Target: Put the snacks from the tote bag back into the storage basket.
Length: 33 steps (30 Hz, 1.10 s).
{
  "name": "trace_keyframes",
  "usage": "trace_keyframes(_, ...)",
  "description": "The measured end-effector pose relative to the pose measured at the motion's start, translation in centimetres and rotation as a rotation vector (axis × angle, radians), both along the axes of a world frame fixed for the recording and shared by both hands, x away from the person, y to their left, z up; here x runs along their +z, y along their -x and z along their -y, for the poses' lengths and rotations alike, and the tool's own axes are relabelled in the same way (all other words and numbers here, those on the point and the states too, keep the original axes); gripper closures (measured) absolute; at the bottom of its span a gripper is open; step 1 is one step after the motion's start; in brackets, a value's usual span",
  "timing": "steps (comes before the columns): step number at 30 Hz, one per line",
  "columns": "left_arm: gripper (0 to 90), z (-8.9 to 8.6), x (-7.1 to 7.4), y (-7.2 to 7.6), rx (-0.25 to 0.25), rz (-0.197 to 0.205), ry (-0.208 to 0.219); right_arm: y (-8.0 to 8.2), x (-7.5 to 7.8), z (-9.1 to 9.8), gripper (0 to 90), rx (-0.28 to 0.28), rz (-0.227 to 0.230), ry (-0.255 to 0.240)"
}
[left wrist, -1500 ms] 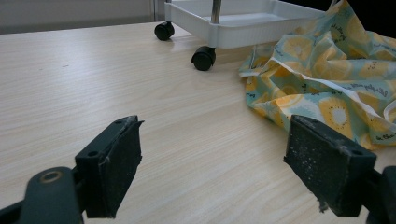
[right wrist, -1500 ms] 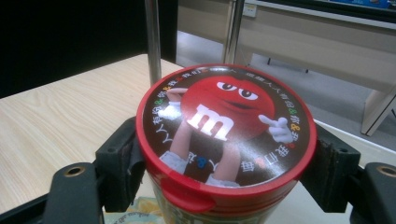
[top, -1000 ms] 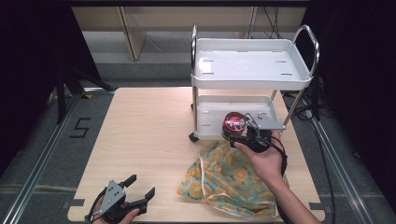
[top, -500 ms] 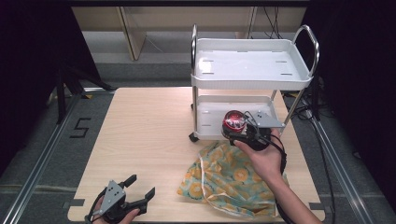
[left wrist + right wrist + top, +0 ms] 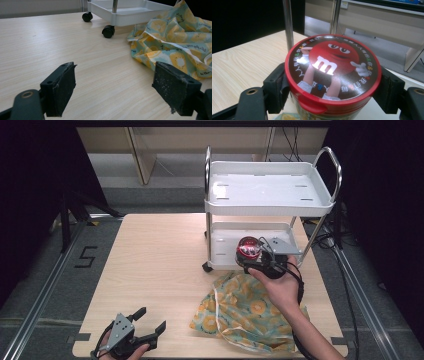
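At cart's [image 5: 270,205] lower shelf, right gripper [image 5: 256,257] clamped below lid on rigid, light-looking tub [image 5: 332,75]; left gripper [image 5: 145,330] wide open, empty.

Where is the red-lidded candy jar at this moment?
In the high view the candy jar is held between the jaws of the right gripper, in front of the lower shelf of the white cart, just above the yellow patterned cloth bag.
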<state>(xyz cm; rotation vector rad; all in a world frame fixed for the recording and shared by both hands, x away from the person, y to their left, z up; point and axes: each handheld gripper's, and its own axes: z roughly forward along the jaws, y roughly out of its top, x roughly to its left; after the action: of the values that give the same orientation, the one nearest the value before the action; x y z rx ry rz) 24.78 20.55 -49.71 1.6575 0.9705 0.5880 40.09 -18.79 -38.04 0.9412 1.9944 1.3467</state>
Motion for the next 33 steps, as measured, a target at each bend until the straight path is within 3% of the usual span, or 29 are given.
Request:
trace_keyframes(13,17.8,0.0,0.0,0.0,0.000,-0.001,0.000,-0.4,-0.1,-0.1,26.5,0.001,-0.003,0.003)
trace_keyframes(16,17.8,0.0,0.0,0.0,-0.001,0.000,0.001,-0.3,-0.1,-0.3,26.5,-0.012,-0.022,-0.011)
trace_keyframes(22,17.8,0.0,0.0,0.0,-0.003,-0.001,0.000,-0.8,-0.1,-0.3,26.5,0.000,-0.007,0.002)
trace_keyframes(23,17.8,0.0,0.0,0.0,0.001,-0.001,-0.001,-0.6,-0.1,-0.4,26.5,-0.010,-0.023,-0.012)
trace_keyframes(26,17.8,0.0,0.0,0.0,0.002,-0.005,0.006,-0.9,0.0,-0.2,26.5,-0.020,0.013,0.018)
trace_keyframes(33,17.8,0.0,0.0,0.0,-0.002,-0.001,0.005,-1.1,-0.3,-0.5,26.5,-0.006,-0.020,0.015)
